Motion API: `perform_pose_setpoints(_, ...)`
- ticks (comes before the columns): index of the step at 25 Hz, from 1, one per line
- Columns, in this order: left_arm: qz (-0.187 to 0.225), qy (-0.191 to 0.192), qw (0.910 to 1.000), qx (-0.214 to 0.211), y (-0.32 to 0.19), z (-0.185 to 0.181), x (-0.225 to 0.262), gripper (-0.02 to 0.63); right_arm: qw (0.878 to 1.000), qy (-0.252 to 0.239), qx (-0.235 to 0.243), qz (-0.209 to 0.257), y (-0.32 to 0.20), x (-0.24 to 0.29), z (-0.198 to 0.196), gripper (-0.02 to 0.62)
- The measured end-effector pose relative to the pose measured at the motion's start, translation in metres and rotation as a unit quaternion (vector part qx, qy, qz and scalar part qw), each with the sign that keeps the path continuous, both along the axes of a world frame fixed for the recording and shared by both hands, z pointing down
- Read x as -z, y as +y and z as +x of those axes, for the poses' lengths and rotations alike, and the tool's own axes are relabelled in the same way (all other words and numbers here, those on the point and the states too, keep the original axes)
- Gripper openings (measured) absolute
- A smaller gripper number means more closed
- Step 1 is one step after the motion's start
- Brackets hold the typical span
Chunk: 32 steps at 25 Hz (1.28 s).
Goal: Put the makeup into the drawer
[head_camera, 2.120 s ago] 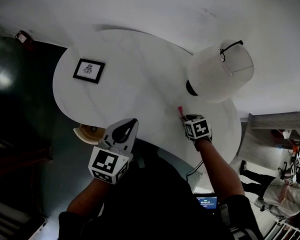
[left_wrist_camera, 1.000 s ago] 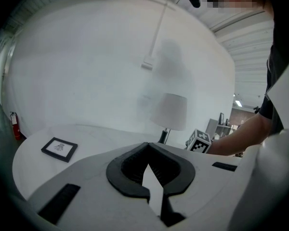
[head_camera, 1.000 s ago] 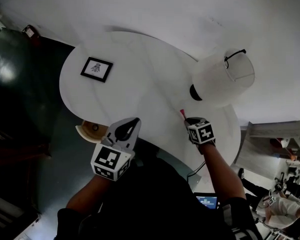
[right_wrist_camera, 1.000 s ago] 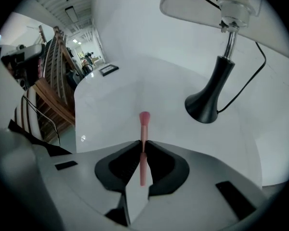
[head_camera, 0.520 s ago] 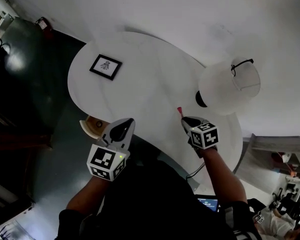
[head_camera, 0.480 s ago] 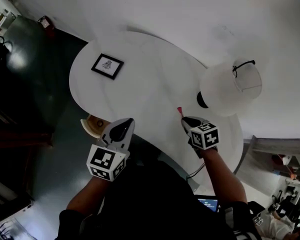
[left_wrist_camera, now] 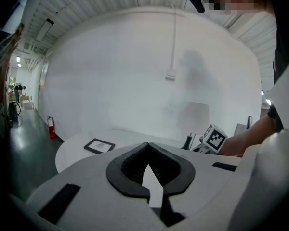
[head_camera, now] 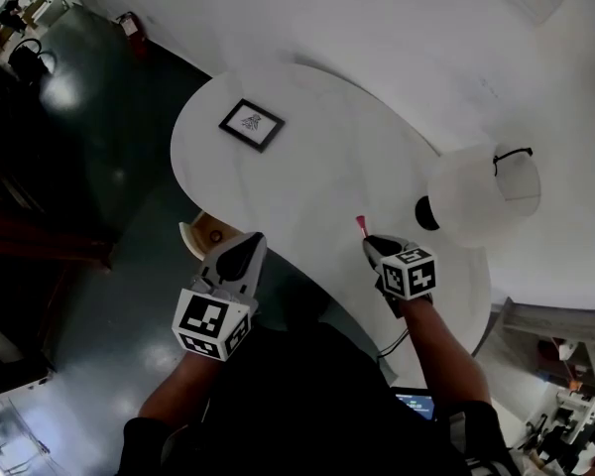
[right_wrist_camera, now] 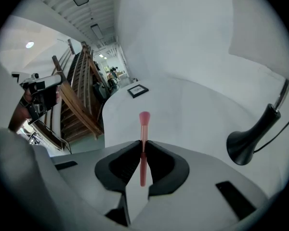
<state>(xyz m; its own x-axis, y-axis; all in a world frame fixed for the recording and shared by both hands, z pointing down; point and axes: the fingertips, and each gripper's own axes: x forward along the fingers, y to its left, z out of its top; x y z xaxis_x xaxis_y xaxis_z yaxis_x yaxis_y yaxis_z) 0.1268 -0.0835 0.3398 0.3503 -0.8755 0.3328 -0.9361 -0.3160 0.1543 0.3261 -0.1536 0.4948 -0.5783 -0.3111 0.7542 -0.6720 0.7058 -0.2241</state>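
Observation:
A pink makeup brush [right_wrist_camera: 144,124] stands upright between my right gripper's [right_wrist_camera: 143,143] jaws, which are shut on its handle; its bristle head points away from me. In the head view the right gripper [head_camera: 370,239] hovers over the near edge of the white round table [head_camera: 307,167], the brush [head_camera: 359,225] sticking out ahead. My left gripper [head_camera: 249,240] is shut and holds nothing, its tips just right of a tan drawer [head_camera: 206,236] that juts out under the table's near-left edge. In the left gripper view the left gripper [left_wrist_camera: 147,146] faces across the table.
A lamp with a white shade [head_camera: 481,191] and black base [right_wrist_camera: 245,143] stands on the table's right side. A black picture frame [head_camera: 251,124] lies at the far left of the tabletop. Dark floor lies left; wooden stairs [right_wrist_camera: 82,105] rise beyond.
The view has swung, so the table, frame and lamp now sit further right. The right gripper has carried the brush a little up; the left gripper has come closer to the tan drawer.

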Motion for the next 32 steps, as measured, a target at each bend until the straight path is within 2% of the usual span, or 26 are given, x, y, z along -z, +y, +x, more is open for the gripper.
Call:
perform_pose_setpoints(7, 0.02, -0.001, 0.9994, 0.028, 0.032, -0.081, 0.009, 0.011, 1.0, -0.005, 0.008, 0.019, 0.011, 0.022, -0.072, 0.048)
perform_pose_setpoints(19, 0.025, 0.003, 0.9982, 0.053, 0.111, -0.224, 0.004, 0.011, 0.999, -0.029, 0.032, 0.026, 0.06, 0.039, -0.232, 0.048)
perform_pose_setpoints(27, 0.024, 0.017, 0.9968, 0.075, 0.142, -0.283, -0.001, 0.011, 0.996, -0.034, 0.083, 0.02, 0.097, 0.041, -0.321, 0.048)
perform_pose_setpoints(32, 0.02, 0.025, 0.9959, 0.085, 0.137, -0.295, -0.002, 0.011, 0.992, -0.033, 0.118, 0.013, 0.106, 0.033, -0.356, 0.048)
